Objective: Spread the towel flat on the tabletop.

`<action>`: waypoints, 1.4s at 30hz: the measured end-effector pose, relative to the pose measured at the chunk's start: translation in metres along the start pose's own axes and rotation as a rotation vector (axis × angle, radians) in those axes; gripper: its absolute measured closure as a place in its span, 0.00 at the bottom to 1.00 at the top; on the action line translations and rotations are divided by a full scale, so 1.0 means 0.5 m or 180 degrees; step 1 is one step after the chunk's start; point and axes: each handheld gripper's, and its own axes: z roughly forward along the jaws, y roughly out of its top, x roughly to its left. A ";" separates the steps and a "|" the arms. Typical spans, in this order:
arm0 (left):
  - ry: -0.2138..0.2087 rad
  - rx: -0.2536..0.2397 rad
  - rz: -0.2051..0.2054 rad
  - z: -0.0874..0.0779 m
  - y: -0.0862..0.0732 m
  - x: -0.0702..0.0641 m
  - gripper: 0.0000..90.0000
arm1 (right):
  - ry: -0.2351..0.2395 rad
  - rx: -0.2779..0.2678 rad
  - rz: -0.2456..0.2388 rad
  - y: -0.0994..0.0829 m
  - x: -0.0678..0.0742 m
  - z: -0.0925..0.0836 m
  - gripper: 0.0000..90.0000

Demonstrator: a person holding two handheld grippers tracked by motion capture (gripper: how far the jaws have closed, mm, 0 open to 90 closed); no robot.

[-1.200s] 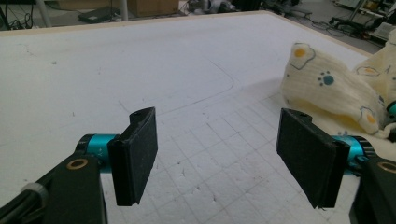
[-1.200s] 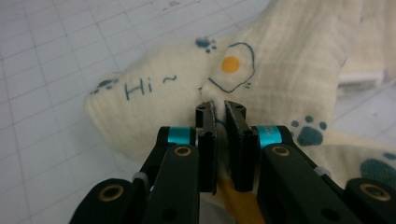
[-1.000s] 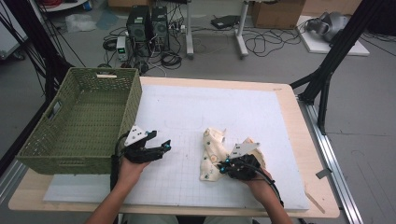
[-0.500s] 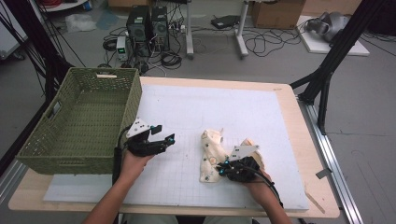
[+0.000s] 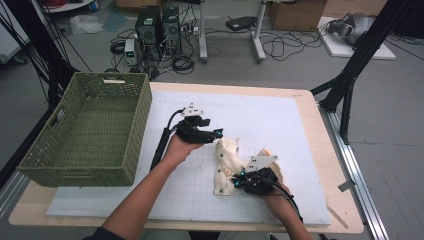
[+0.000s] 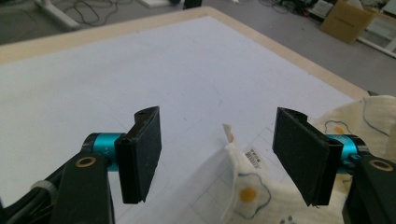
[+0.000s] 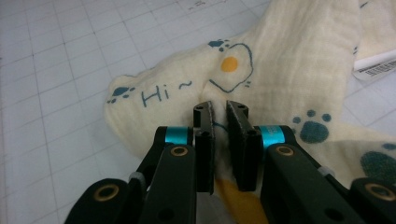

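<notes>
The cream printed cloth [image 5: 227, 162] lies crumpled on the white gridded mat [image 5: 280, 120] of the worktop [image 5: 320, 200], between the two hands and well apart from the green wicker basket [image 5: 90, 132] at the left. The right gripper [image 7: 219, 135] has its jaws nearly together, pinching a fold of the cloth near the printed "Hi~" and heart motif; this grip serves as the anchor and should be kept firm and low to the mat. The left gripper [image 6: 224, 154] has its jaws standing wide with nothing clamped; a raised corner of the cloth carrying the barcode label [image 6: 254, 157] sits between them, nearer the right-hand pad [image 6: 299, 154], and no pad appears to press on it. To complete the step well, centre that corner between the pads before closing, since an off-centre bite on thin fabric is likely to slip. Take a single layer close to the hem, not the label alone. Close fully before lifting. Once both grips are secure, draw the two hands apart evenly so the cloth opens without bunching; avoid dragging the anchored fold across the mat.
</notes>
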 end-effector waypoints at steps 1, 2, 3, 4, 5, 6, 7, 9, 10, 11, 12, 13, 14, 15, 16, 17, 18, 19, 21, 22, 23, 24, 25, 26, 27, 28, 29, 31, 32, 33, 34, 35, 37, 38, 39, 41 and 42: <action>-0.0001 0.0074 -0.0020 0.014 0.000 0.000 0.37 | 0.0003 -0.0001 0.0008 0.000 0.000 0.000 0.91; -0.0001 0.0158 -0.0028 0.027 0.000 -0.001 0.37 | 0.0006 -0.0005 0.0010 0.000 0.000 0.000 0.91; -0.0010 0.0219 -0.0047 0.040 -0.001 -0.001 0.37 | 0.0007 -0.0006 0.0012 0.000 0.000 0.000 0.91; -0.0034 0.0288 -0.0040 0.050 -0.002 -0.002 0.37 | 0.0009 -0.0006 0.0011 -0.001 0.000 0.000 0.91; -0.0057 0.0357 -0.0025 0.061 -0.004 -0.004 0.38 | 0.0011 -0.0006 0.0015 -0.001 -0.001 0.000 0.91; -0.0080 0.0431 -0.0013 0.070 -0.007 -0.006 0.39 | 0.0018 -0.0007 0.0014 -0.001 -0.001 0.000 0.91; -0.0105 0.0499 0.0003 0.079 -0.012 -0.008 0.40 | 0.0018 -0.0018 0.0021 -0.001 -0.001 0.000 0.91; -0.0120 0.0674 0.0033 0.092 -0.021 -0.009 0.47 | 0.0012 -0.0024 0.0017 -0.001 -0.002 0.000 0.90; -0.0139 0.0746 0.0046 0.097 -0.026 -0.007 0.54 | 0.0014 -0.0027 0.0018 -0.001 -0.002 0.000 0.90; -0.0195 0.0808 0.0051 0.099 -0.030 -0.004 0.66 | 0.0012 -0.0027 0.0012 -0.001 -0.002 0.000 0.90; -0.0260 0.0850 0.0024 0.100 -0.033 -0.002 0.78 | 0.0017 -0.0028 0.0018 -0.001 -0.002 0.000 0.90; -0.0302 0.0864 0.0014 0.100 -0.036 0.000 0.86 | 0.0019 -0.0026 0.0018 -0.001 -0.002 0.000 0.90; -0.0290 0.0840 0.0044 0.097 -0.037 0.001 0.94 | 0.0021 -0.0028 0.0020 -0.001 -0.002 0.000 0.90; -0.0281 0.0792 0.0038 0.092 -0.037 0.003 0.95 | 0.0026 -0.0025 0.0029 -0.001 -0.002 0.000 0.89; -0.0257 0.0723 0.0008 0.086 -0.037 0.007 0.95 | 0.0027 -0.0023 0.0030 -0.001 -0.002 0.000 0.89; -0.0226 0.0646 -0.0023 0.079 -0.037 0.010 0.95 | 0.0029 -0.0018 0.0035 -0.001 -0.001 -0.001 0.87; -0.0212 0.0553 -0.0060 0.071 -0.037 0.014 0.96 | 0.0027 -0.0034 0.0038 -0.001 -0.001 -0.001 0.86; -0.0194 0.0479 -0.0089 0.062 -0.037 0.017 0.96 | 0.0030 -0.0040 0.0040 0.000 0.000 -0.001 0.82; -0.0158 0.0337 -0.0099 0.046 -0.034 0.022 0.96 | 0.0011 -0.0071 0.0045 0.003 0.001 -0.001 0.74; -0.0123 0.0209 -0.0112 0.036 -0.034 0.025 0.96 | -0.0010 -0.0080 0.0064 0.006 0.002 -0.002 0.69; -0.0101 0.0109 -0.0168 0.027 -0.033 0.027 0.96 | -0.0022 -0.0129 0.0075 0.010 0.001 -0.004 0.63; -0.0069 0.0067 -0.0158 0.019 -0.033 0.030 0.96 | -0.0040 -0.0190 0.0113 0.014 0.001 -0.007 0.58; -0.0040 0.0038 -0.0129 0.012 -0.034 0.033 0.96 | -0.0058 -0.0245 0.0138 0.018 -0.001 -0.011 0.55; -0.0017 0.0007 -0.0112 0.006 -0.034 0.036 0.96 | -0.0078 -0.0299 0.0155 0.023 -0.003 -0.015 0.52; 0.0000 -0.0048 -0.0130 -0.002 -0.035 0.039 0.96 | -0.0095 -0.0366 0.0203 0.027 -0.006 -0.022 0.50; 0.0035 -0.0115 -0.0150 -0.009 -0.036 0.041 0.96 | -0.0117 -0.0450 0.0236 0.031 -0.010 -0.029 0.48; 0.0059 -0.0186 -0.0175 -0.016 -0.037 0.044 0.96 | -0.0142 -0.0543 0.0264 0.035 -0.015 -0.037 0.48; 0.0102 -0.0269 -0.0173 -0.029 -0.036 0.049 0.96 | -0.0287 -0.0696 0.0340 0.043 -0.029 -0.056 0.47; 0.0131 -0.0298 -0.0172 -0.036 -0.035 0.051 0.96 | -0.0375 -0.0752 0.0379 0.047 -0.039 -0.064 0.47; 0.0157 -0.0338 -0.0178 -0.041 -0.035 0.053 0.96 | -0.0460 -0.0811 0.0455 0.049 -0.049 -0.074 0.47; 0.0192 -0.0374 -0.0187 -0.047 -0.034 0.056 0.96 | -0.0569 -0.0857 0.0511 0.051 -0.061 -0.082 0.48; 0.0225 -0.0410 -0.0214 -0.051 -0.034 0.059 0.96 | -0.0673 -0.0859 0.0576 0.052 -0.071 -0.089 0.49; 0.0270 -0.0450 -0.0244 -0.058 -0.034 0.067 0.96 | -0.0943 -0.0734 0.0658 0.053 -0.097 -0.096 0.52; 0.0314 -0.0460 -0.0258 -0.061 -0.035 0.070 0.96 | -0.1003 -0.0676 0.0710 0.051 -0.106 -0.095 0.52; 0.0355 -0.0479 -0.0275 -0.065 -0.036 0.074 0.96 | -0.1061 -0.0587 0.0754 0.048 -0.118 -0.092 0.53; 0.0429 -0.0523 -0.0334 -0.071 -0.040 0.082 0.96 | -0.1090 -0.0383 0.0830 0.040 -0.138 -0.079 0.54; 0.0473 -0.0530 -0.0345 -0.074 -0.042 0.087 0.96 | -0.1091 -0.0285 0.0849 0.037 -0.144 -0.070 0.53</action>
